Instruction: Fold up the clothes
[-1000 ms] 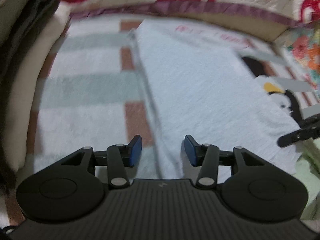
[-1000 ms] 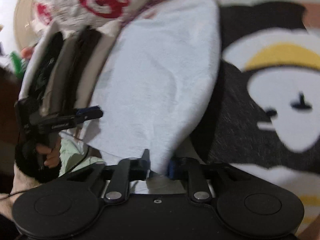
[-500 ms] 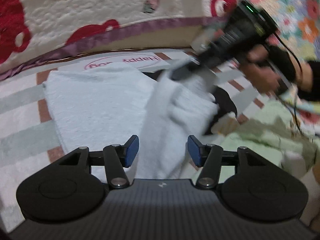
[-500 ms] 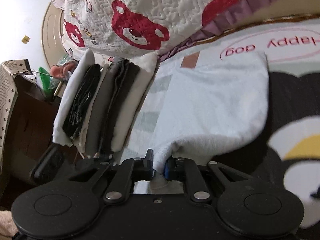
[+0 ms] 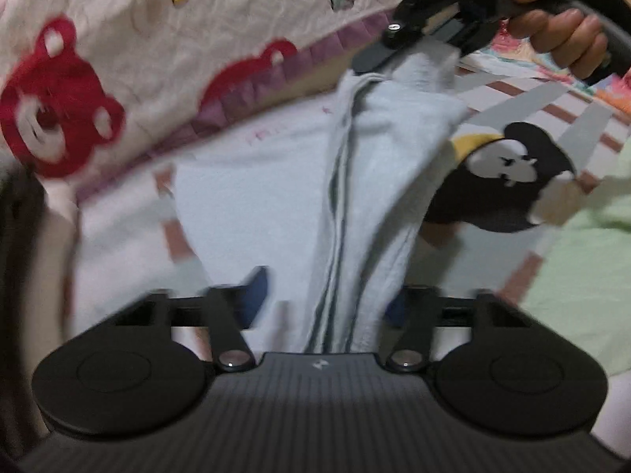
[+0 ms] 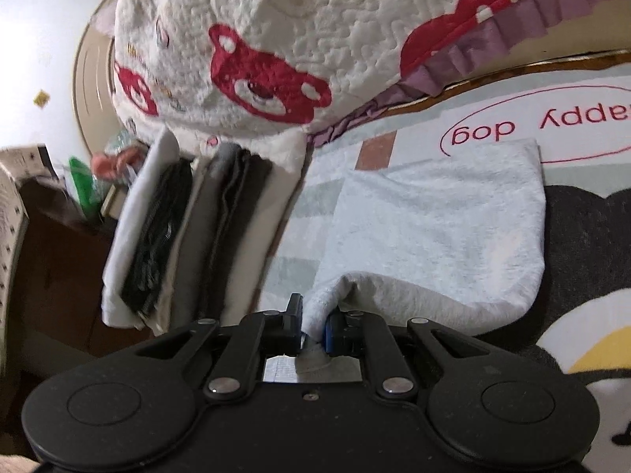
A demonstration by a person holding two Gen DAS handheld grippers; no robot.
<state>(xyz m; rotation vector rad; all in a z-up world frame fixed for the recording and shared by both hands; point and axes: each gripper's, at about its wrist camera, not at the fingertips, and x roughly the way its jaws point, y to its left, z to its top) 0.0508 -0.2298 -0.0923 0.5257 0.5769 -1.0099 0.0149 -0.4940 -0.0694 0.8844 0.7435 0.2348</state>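
Note:
A pale blue fleece garment (image 6: 437, 228) lies on a printed rug. My right gripper (image 6: 313, 333) is shut on its near edge and lifts it. In the left wrist view the right gripper (image 5: 398, 55) holds the garment (image 5: 366, 181) raised, so it hangs as a folded strip. My left gripper (image 5: 327, 295) is open, with the hanging strip between its blue pads (image 5: 254, 289); the right pad is partly hidden by the cloth.
A stack of folded dark and white clothes (image 6: 189, 236) stands at the left. A quilted bear-print cover (image 6: 276, 39) rises behind the rug. A light green cloth (image 5: 583, 276) lies at the right. A brown cabinet (image 6: 51, 244) is at far left.
My right gripper has lifted the garment edge higher and toward the far side. The left gripper has moved so the hanging strip now lies between its open pads.

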